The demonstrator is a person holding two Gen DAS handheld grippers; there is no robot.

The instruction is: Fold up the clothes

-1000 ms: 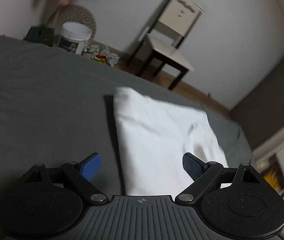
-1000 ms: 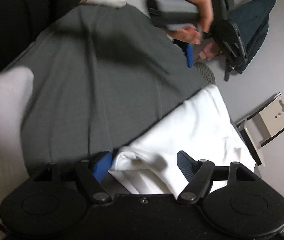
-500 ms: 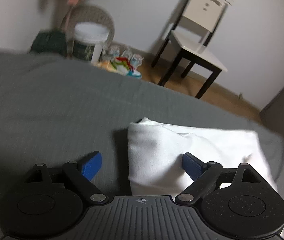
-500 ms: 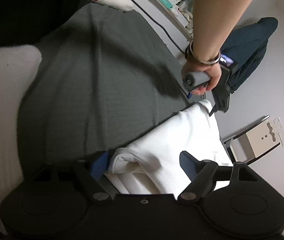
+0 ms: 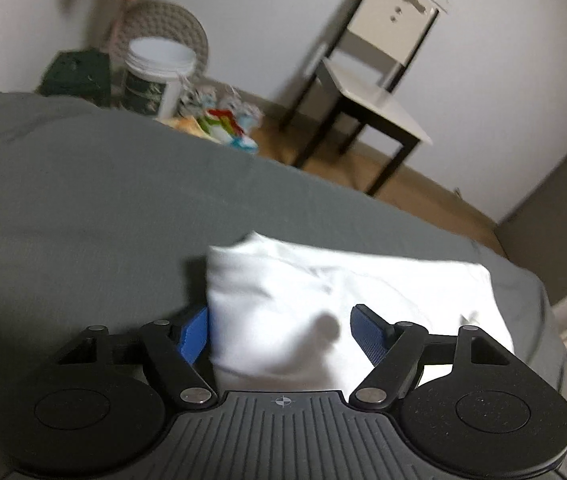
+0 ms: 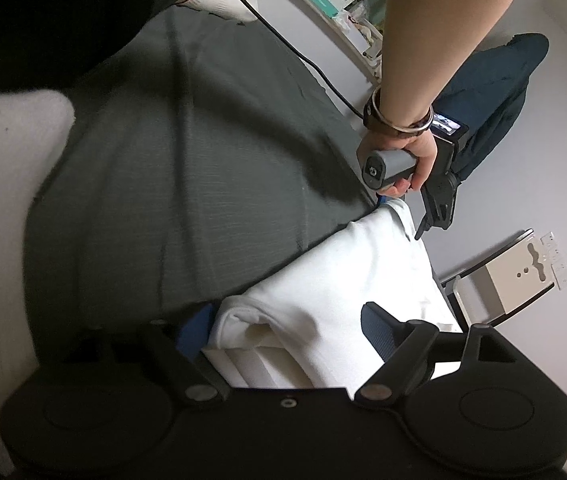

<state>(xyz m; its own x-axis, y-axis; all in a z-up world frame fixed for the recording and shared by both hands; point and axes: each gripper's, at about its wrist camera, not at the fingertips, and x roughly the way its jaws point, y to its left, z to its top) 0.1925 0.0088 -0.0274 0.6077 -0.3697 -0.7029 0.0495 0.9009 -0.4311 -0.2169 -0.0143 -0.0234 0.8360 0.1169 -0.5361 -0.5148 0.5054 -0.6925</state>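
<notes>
Left wrist view. The left gripper [image 5: 279, 330] is open wide, its blue pads [image 5: 194, 335] straddling the near corner of a folded white garment [image 5: 347, 300]. Nothing is clamped; the 9 o'clock pad sits just beside the garment's edge, the 3 o'clock pad over its top. The garment lies on a grey bed [image 5: 83, 208], running toward 3 o'clock. A chair [image 5: 367, 92] stands at 1 o'clock, a tub [image 5: 155, 76] at 11 o'clock, both on the floor beyond the bed.

Right wrist view. The right gripper [image 6: 287, 326] is likewise open wide and grips nothing, its pads either side of the garment's [image 6: 347, 276] layered end, where several folds show stacked. At 1 o'clock, a hand [image 6: 407, 160] holds the left gripper [image 6: 399, 216] at the garment's far end; only part of its fingers shows here.

Risks (judgement). Both grippers appear set to take opposite ends for a further fold or a lift. If a pad closes on only the top layer, the stack may peel open and undo earlier folds. Uneven lifting of the two ends could skew the fold, and a pad dragging on the bed might bunch the sheet under the garment.
</notes>
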